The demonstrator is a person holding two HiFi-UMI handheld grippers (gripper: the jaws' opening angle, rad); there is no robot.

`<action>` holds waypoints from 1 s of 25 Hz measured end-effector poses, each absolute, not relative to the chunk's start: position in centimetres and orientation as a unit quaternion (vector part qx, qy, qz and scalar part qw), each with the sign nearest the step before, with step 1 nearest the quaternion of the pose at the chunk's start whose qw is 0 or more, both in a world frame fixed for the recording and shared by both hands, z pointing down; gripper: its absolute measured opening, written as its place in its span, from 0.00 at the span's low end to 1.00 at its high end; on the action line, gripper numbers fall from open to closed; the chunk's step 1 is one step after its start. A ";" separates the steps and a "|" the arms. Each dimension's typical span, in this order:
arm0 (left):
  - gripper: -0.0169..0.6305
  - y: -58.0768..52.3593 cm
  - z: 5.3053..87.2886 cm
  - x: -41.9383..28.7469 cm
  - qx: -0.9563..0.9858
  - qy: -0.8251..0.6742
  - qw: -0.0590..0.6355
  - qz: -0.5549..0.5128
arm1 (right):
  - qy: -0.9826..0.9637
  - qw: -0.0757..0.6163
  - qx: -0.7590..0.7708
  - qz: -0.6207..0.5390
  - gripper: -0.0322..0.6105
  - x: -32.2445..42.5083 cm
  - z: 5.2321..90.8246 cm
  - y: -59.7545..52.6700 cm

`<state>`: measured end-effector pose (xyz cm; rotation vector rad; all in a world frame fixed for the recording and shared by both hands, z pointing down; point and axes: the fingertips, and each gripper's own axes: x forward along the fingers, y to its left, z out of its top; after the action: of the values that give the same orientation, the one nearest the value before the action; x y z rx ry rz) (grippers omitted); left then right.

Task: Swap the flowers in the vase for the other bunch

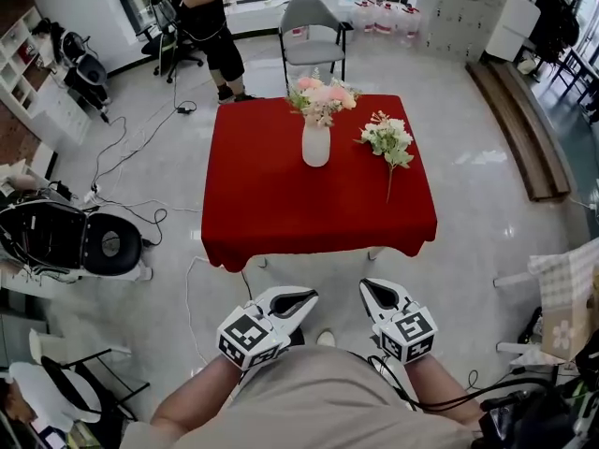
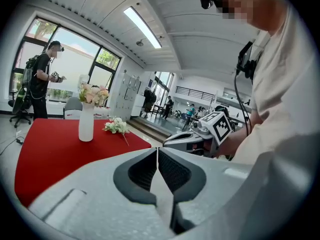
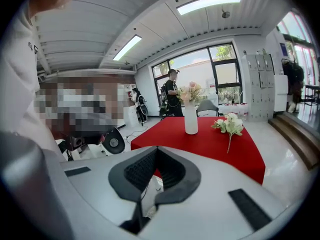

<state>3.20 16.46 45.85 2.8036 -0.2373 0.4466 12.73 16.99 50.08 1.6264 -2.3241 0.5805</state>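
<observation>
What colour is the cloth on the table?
Red: the tablecloth is plain red, clearest in the head view.

Matt red tablecloth [image 1: 281, 204], smooth glossy white vase [image 1: 315, 146], shiny polished floor [image 1: 487, 171]

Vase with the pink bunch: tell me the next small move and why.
Probably bring both grippers forward to the red table and open one toward the pink bunch. The left gripper and right gripper are shut, empty and short of it; the pink bunch sits in the vase, and the white bunch lies beside it.
</observation>
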 end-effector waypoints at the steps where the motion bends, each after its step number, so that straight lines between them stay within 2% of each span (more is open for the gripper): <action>1: 0.05 17.3 45.9 3.3 0.973 -0.085 0.147 0.157 | -0.798 0.121 0.555 0.200 0.07 12.8 50.1 17.8; 25: 0.05 27.5 47.0 4.6 0.973 -0.071 0.138 0.172 | -0.805 0.098 0.549 0.204 0.07 13.1 50.6 27.9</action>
<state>4.60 27.47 47.00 2.8145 -0.2049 0.4967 13.08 27.93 50.55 1.6249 -2.3810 0.6028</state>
